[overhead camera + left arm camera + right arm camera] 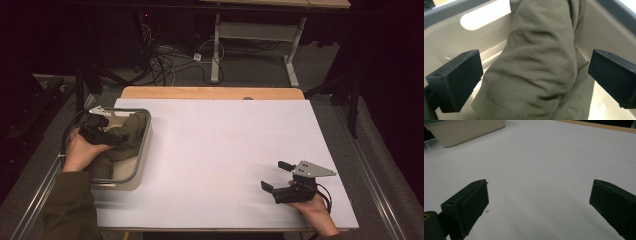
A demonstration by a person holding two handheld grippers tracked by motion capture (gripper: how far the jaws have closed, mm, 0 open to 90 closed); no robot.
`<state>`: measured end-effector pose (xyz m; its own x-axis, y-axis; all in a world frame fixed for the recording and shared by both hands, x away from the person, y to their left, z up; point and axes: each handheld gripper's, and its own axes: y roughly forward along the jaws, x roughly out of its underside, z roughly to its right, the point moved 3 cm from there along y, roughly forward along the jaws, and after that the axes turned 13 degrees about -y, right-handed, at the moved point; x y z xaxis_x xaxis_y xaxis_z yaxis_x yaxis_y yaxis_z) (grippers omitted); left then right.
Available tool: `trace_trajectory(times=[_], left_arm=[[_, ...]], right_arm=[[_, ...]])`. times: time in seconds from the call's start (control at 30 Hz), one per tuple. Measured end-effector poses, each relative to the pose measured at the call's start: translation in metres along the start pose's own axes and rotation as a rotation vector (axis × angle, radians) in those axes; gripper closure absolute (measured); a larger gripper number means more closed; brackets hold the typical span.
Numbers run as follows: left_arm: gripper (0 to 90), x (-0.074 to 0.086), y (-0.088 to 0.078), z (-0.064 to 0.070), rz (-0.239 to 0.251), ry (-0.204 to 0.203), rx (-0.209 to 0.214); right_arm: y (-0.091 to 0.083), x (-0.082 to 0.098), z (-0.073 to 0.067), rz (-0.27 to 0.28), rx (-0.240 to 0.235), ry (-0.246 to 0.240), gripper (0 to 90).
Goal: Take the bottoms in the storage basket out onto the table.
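The olive-green cloth garment lies in the beige plastic tub, ungrasped: the left hand-held gripper straddles it, jaws apart. The right hand-held gripper rests apart on the white desk. Lifting remains.

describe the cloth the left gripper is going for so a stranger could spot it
On the white table, look to the left edge for the beige tub. The cloth lies bunched inside it, between the open jaws of the left hand-held gripper. It is olive green with a stitched hem, the only soft thing there.
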<state>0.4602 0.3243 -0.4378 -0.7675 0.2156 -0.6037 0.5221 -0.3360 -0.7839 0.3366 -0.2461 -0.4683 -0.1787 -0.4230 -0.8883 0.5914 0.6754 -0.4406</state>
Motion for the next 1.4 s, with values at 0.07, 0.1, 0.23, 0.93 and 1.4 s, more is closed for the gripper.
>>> trace_trajectory(times=[0.07,0.1,0.23,0.93,1.4], left_arm=[[0.0,0.0,0.001,0.0,-0.009,0.001,-0.003],[0.0,0.0,0.002,0.0,-0.014,0.001,-0.006],[0.0,0.001,0.008,0.0,-0.063,0.003,-0.022],[0.0,0.009,0.035,0.0,-0.247,0.001,-0.113],[28.6,0.011,0.039,0.0,-0.295,-0.007,-0.06]], right_arm=[[0.0,0.0,0.0,-0.001,-0.001,0.0,3.0],[0.0,0.0,0.0,-0.001,-0.001,0.002,3.0],[0.0,0.001,0.0,-0.001,-0.003,0.003,3.0],[0.0,0.002,0.0,-0.009,-0.011,0.007,3.0],[0.001,0.003,-0.001,-0.02,-0.02,0.003,3.1]])
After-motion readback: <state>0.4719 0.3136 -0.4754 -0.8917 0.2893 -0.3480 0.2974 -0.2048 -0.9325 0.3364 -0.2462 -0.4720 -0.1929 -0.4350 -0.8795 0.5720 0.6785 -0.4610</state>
